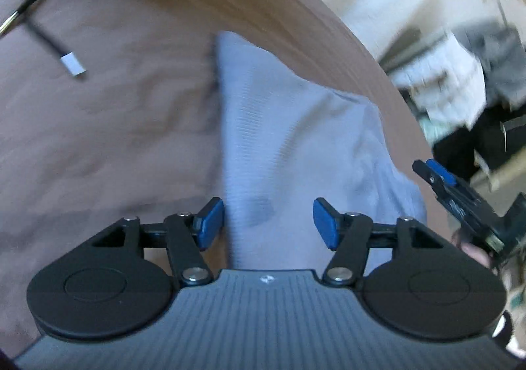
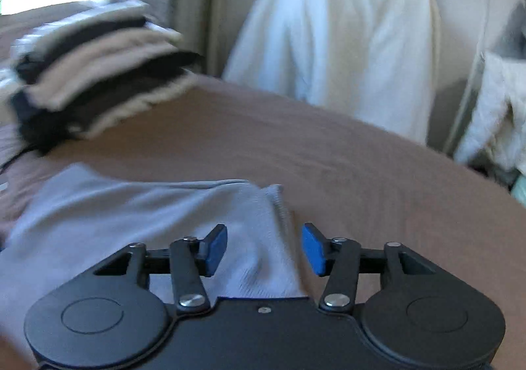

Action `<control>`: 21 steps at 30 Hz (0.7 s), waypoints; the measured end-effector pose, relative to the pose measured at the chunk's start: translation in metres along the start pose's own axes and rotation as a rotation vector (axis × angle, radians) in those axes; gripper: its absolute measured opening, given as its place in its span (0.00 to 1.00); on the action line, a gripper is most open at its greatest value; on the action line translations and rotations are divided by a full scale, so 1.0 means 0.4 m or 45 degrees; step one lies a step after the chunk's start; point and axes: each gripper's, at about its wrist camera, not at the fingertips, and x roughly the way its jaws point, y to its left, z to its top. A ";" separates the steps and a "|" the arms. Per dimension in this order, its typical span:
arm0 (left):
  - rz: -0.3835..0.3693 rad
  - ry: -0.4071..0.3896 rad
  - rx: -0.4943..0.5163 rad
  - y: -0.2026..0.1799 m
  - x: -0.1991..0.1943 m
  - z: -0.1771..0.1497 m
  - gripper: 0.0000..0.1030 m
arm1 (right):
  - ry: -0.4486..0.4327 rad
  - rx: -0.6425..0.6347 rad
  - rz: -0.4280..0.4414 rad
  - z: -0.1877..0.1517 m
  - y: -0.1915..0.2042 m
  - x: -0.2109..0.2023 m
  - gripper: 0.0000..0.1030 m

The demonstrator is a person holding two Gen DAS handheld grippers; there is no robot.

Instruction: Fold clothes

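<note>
A light grey knitted garment (image 1: 282,139) lies flat on the brown bed cover (image 1: 98,139). My left gripper (image 1: 268,222) is open, its blue pads (image 1: 210,222) spread over the near end of the garment. In the right wrist view the same garment (image 2: 131,215) lies on the brown cover (image 2: 361,172), its ribbed hem (image 2: 279,202) between my fingers. My right gripper (image 2: 264,250) is open just above that hem. The right gripper also shows at the right edge of the left wrist view (image 1: 437,174).
A stack of folded clothes (image 2: 98,70) sits at the far left of the bed. A black cable with a silver plug (image 1: 72,65) lies on the cover. White cloth (image 2: 338,41) hangs beyond the bed's far edge.
</note>
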 end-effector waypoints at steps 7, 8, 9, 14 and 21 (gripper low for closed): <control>0.042 0.066 -0.033 -0.023 0.012 -0.079 0.73 | 0.102 0.131 -0.156 -0.158 -0.054 -0.032 0.63; 0.030 0.071 -0.054 -0.025 0.008 -0.091 0.75 | 0.132 0.200 -0.190 -0.175 -0.079 -0.026 0.62; 0.017 0.076 -0.076 -0.026 0.005 -0.104 0.76 | 0.148 0.274 -0.207 -0.188 -0.101 -0.027 0.62; 0.002 0.030 -0.139 -0.051 0.054 -0.144 0.77 | -0.008 0.305 -0.190 -0.170 -0.083 -0.108 0.63; 0.046 -0.036 -0.138 -0.062 0.072 -0.142 0.14 | -0.163 0.168 0.276 -0.180 0.022 -0.188 0.64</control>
